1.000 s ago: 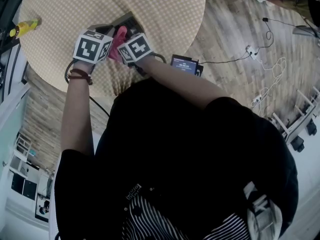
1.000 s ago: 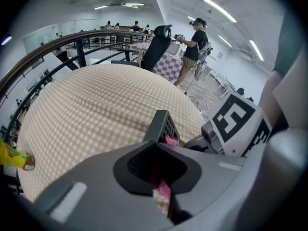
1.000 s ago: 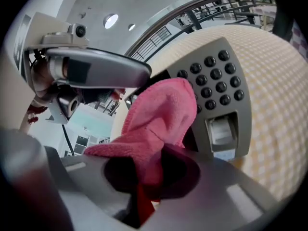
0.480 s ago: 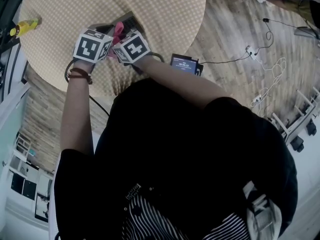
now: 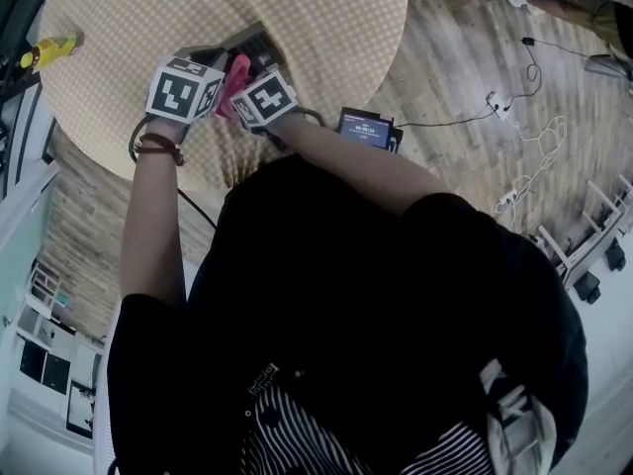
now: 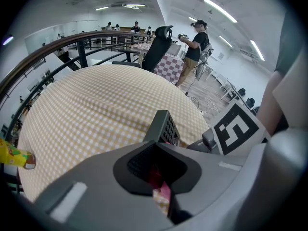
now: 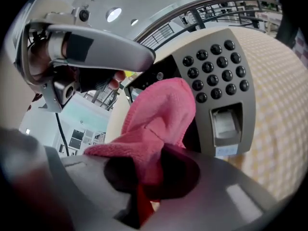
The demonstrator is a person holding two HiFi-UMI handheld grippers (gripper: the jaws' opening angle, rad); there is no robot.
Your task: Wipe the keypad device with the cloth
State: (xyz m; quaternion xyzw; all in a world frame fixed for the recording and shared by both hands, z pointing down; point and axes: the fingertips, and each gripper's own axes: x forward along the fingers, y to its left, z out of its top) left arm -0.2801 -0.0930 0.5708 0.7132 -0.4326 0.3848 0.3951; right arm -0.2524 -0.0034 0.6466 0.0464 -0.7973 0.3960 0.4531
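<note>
The pink cloth (image 7: 161,109) looks like a soft, nappy microfibre, matt and fuzzy along its folds. The keypad device (image 7: 226,95) has a smooth grey plastic casing with a dull satin finish, and its dark round buttons (image 7: 210,61) catch a faint shine. The left gripper (image 6: 156,177) and right gripper (image 7: 144,182) have smooth, matt grey plastic shells, the left one's black pads (image 6: 139,160) finely ribbed. The checked tablecloth (image 6: 96,109) is matt woven fabric, and the floor (image 5: 465,57) is pale wood-grain planking.

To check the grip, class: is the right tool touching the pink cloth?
Touching. In the right gripper view the right tool is clamped on the pink cloth.
</note>
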